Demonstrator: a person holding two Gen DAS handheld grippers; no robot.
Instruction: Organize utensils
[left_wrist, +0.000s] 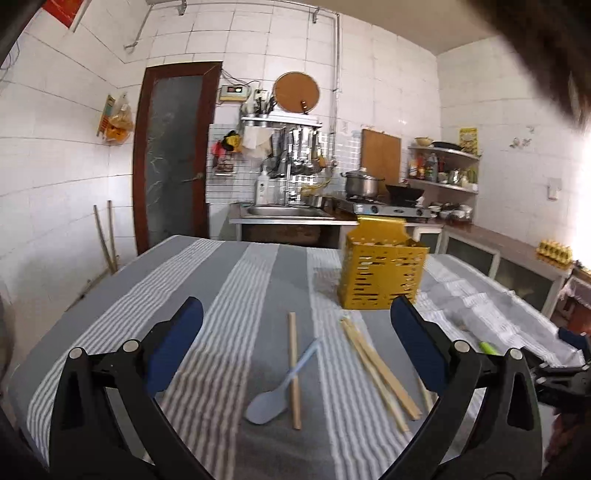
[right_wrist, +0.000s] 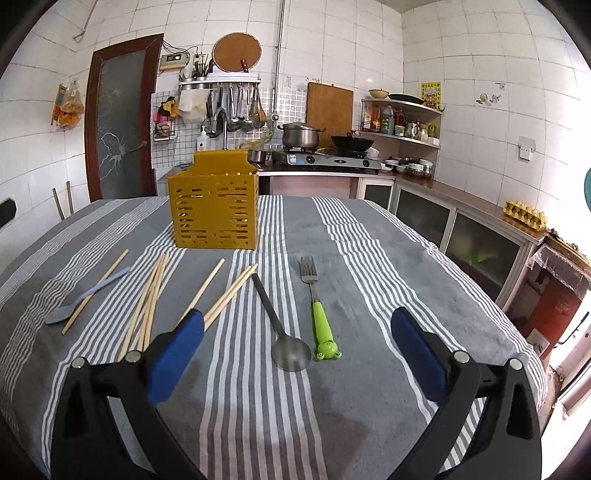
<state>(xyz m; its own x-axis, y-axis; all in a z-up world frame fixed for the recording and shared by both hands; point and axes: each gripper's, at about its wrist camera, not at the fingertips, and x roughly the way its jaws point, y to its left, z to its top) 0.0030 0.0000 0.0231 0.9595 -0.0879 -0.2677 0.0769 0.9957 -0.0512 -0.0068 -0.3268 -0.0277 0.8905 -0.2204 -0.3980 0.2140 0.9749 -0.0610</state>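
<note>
Both of your claws hang released above the striped tablecloth (right_wrist: 369, 258), jaws spread wide and nothing between them. Your right gripper (right_wrist: 297, 341) frames the dark spoon (right_wrist: 284, 332) and the green-handled fork (right_wrist: 317, 306) at the centre of the right wrist frame, just beyond its pads. Both lie nearly along your line of sight. The spoon's bowl is toward you and its handle runs up and a little left. The fork's frog-shaped handle end is toward you and its tines point up at the yellow caddy (right_wrist: 214, 210), which stands in the upper left of centre. So the right hand is the nearer one for these two, and their long axes run away from you, across the line between your pads, which suits a pinch on the shaft.

Your left gripper (left_wrist: 297, 343) frames the pale blue spoon (left_wrist: 275, 395) and a single chopstick (left_wrist: 294, 369) crossing it at lower centre, with a bundle of chopsticks (left_wrist: 376, 369) just right of them, slanting down to the right. The caddy (left_wrist: 382, 273) sits in the upper right of centre in that view, beyond the bundle. The left hand looks nearer for these.

As for writing: a yellow poster (right_wrist: 430, 94) on the right wall and the stove (right_wrist: 325, 160) front carry marks too small to read. No brand can be made out on the caddy or utensils.
</note>
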